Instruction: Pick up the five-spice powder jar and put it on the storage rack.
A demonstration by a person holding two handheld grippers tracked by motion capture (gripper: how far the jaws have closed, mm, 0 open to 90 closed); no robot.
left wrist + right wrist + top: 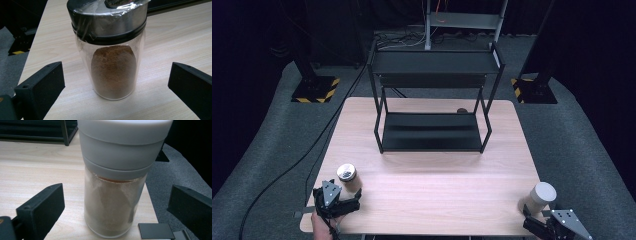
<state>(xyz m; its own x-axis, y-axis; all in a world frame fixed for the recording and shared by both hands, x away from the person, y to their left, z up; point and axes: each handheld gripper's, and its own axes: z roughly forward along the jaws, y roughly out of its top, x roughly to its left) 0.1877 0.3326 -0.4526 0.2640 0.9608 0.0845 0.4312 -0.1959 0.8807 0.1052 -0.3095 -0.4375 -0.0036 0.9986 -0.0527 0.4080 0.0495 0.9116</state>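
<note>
A glass jar of brown powder (pixel 113 67) with a silver and black lid stands upright near the table's front left corner, also seen from above as the jar (pixel 347 176). My left gripper (pixel 343 201) is open, its jaws on either side of the jar and apart from it. A second jar with a tall white cap (pixel 117 195) stands at the front right corner, the same jar (pixel 541 198) in the high view. My right gripper (pixel 542 225) is open around it, jaws not touching the glass.
A black two-tier metal rack (pixel 432 131) stands at the back middle of the wooden table (pixel 437 185). A small brown object (pixel 461 110) lies behind the rack. A small flat black piece (pixel 156 230) lies by the white-capped jar. Black stands and cables are on the grey floor.
</note>
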